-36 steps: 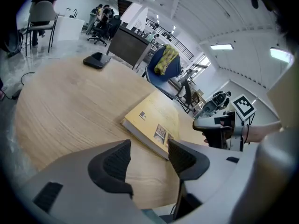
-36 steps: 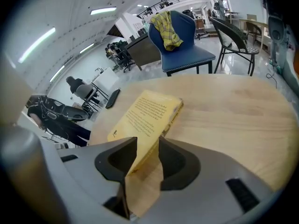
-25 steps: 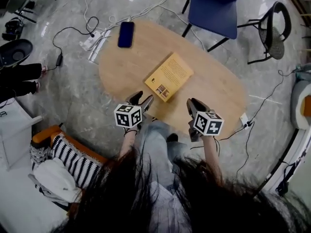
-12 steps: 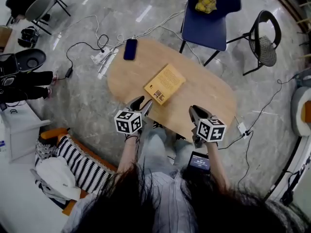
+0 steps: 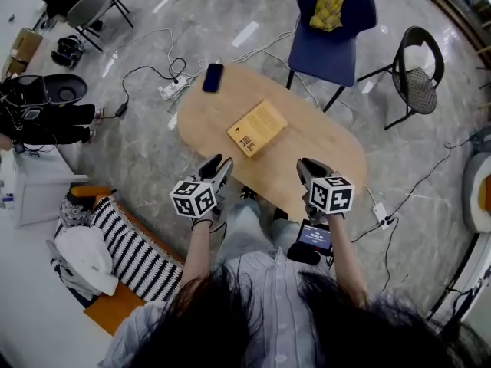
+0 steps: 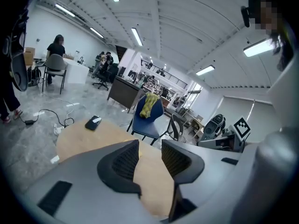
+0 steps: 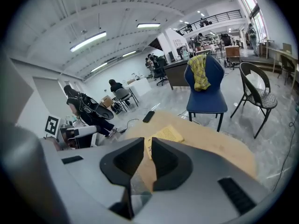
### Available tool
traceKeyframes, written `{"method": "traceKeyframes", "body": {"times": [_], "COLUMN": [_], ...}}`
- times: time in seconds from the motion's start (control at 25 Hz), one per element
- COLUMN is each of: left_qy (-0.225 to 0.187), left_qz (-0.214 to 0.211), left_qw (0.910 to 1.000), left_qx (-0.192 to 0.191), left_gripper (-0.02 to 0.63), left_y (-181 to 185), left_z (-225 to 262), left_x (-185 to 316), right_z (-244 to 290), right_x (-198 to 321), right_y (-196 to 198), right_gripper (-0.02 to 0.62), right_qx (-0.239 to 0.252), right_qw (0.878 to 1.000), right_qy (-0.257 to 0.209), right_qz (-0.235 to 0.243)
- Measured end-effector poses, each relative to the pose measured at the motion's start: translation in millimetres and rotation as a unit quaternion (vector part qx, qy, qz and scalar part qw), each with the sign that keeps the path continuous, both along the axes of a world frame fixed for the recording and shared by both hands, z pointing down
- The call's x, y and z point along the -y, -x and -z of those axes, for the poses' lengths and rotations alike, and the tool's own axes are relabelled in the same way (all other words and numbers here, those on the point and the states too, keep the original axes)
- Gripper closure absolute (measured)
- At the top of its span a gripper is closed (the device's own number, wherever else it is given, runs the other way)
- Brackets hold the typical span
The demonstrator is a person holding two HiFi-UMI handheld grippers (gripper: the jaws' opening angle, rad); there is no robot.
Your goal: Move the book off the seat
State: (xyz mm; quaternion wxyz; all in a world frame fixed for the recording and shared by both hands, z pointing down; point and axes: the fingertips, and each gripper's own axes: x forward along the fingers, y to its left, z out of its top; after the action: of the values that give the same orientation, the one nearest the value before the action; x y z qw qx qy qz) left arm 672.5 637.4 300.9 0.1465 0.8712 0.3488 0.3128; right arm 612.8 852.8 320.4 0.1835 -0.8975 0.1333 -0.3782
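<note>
Grey marble floor surrounds an oval wooden counter (image 5: pixel 330 148), where the yellow book (image 5: pixel 257 127) lies flat near the middle, well apart from a dark phone (image 5: pixel 212 77) at the far end. By the near edge the left tongs (image 5: pixel 218 165) stand moderately apart, having just been closing on nothing. The right tongs (image 5: pixel 311 169) have just narrowed to a slit, also empty. Neither touches the book

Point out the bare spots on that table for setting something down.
Widest bare patch: the table's right half, between the book and its rounded right end. A smaller one lies between book and phone. The left tool and right tool crowd the near edge.
</note>
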Motion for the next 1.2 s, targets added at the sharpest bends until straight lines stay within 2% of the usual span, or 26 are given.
{"method": "traceKeyframes", "body": {"times": [0.28,0.44,0.72,0.96,1.2], "left_qy": [0.005,0.008,-0.003,-0.014,-0.015], "left_qz": [0.023,0.035,0.054,0.063,0.055], "left_qw": [0.9984,0.9974,0.9964,0.9968,0.9978], "left_qx": [-0.051,-0.062,-0.065,-0.048,-0.033], "left_gripper": [0.477,0.485,0.509,0.512,0.520], "left_y": [43,71,115,137,149], "left_z": [55,72,82,75,62], "left_x": [-14,-25,-21,-15,-15], "right_z": [33,42,41,32,36], "right_x": [0,4,11,7,12], "right_y": [25,40,73,91,93], "right_gripper": [0.535,0.535,0.536,0.540,0.543], "right_qx": [-0.037,-0.047,-0.057,-0.045,-0.049], "right_qw": [0.999,0.997,0.993,0.992,0.991], "right_qy": [-0.008,-0.023,0.005,0.013,0.017], "right_qz": [0.040,0.061,0.108,0.114,0.121]}}
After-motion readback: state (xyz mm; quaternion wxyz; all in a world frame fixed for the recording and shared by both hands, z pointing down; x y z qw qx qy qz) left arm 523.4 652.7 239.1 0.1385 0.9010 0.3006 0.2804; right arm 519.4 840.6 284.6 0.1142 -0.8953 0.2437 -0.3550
